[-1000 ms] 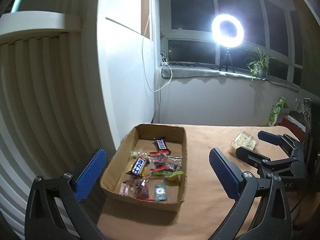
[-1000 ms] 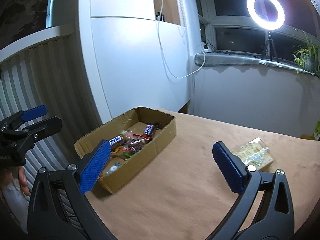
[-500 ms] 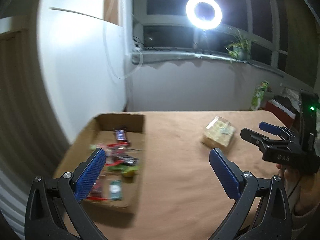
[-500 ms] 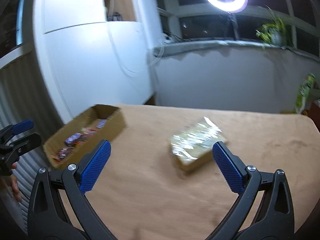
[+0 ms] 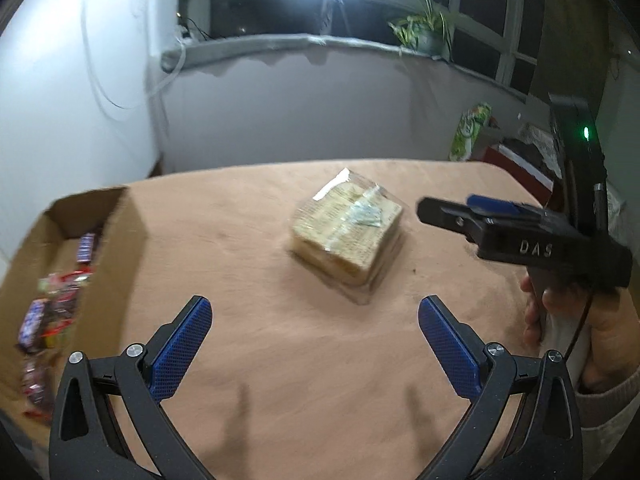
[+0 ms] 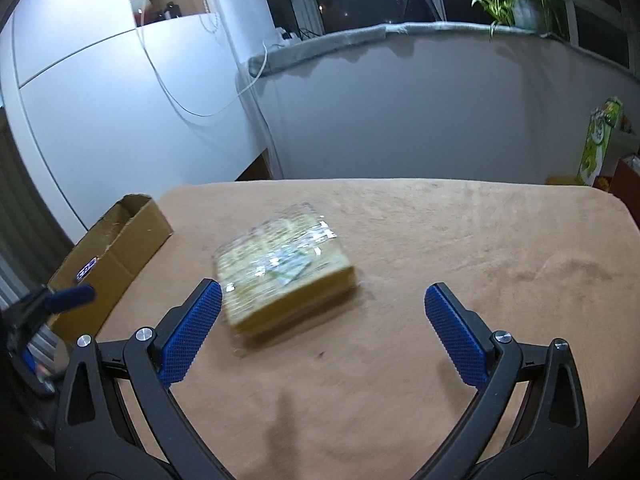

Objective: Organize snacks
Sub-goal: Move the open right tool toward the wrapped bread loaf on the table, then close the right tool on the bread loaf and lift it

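We see a table (image 5: pixel 320 360) covered with a tan cloth, and on it, about in the middle, lies a square packet of crackers (image 5: pixel 347 232) wrapped in clear shiny film; in the right wrist view the same packet (image 6: pixel 282 270) lies flat, somewhat blurred. At the left edge of the table stands an open cardboard box (image 5: pixel 116 240), and inside it we see several small wrapped snacks (image 5: pixel 52 304), among them chocolate bars, but the picture there is too blurred to tell each one. The left gripper (image 5: pixel 316 344) is wide open and holds nothing; its blue pads (image 5: pixel 180 348) hang above the bare cloth at the near edge, with the packet ahead of them. The right gripper (image 6: pixel 324 328) is also wide open and empty, and the near corner of the packet lies just beside its left pad, though we cannot tell if they touch. In the left wrist view we see the right gripper (image 5: pixel 460 210) from the side, beside the right edge of the packet, with a hand (image 5: pixel 580 332) holding its handle. Behind the table there is a window sill with a potted plant (image 6: pixel 516 0).
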A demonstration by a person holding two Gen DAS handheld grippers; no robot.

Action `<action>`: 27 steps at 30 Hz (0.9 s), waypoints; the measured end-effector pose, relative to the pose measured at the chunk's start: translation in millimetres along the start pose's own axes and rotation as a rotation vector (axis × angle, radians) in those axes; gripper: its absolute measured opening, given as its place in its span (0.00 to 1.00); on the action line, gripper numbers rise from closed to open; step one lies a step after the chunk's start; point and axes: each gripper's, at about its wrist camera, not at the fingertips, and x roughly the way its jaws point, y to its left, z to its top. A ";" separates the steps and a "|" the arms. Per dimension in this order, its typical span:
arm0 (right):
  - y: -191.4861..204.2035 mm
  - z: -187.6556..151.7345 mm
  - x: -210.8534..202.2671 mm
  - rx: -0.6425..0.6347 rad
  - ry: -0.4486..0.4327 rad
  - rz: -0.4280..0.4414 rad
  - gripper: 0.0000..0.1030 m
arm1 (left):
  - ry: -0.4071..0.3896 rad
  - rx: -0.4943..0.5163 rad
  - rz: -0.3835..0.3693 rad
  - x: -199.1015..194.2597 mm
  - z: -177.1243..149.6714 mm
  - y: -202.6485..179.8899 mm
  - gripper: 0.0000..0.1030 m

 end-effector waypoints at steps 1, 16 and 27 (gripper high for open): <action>-3.9 2.4 5.6 -0.002 0.015 0.008 1.00 | 0.017 -0.001 -0.008 9.1 1.3 -2.5 1.00; -16.4 18.5 85.6 -0.076 0.184 0.146 1.00 | 0.116 -0.118 -0.085 80.1 10.6 -7.2 1.00; -18.0 13.8 82.9 -0.055 0.165 0.234 0.73 | 0.110 -0.111 -0.091 79.0 9.0 -5.1 0.98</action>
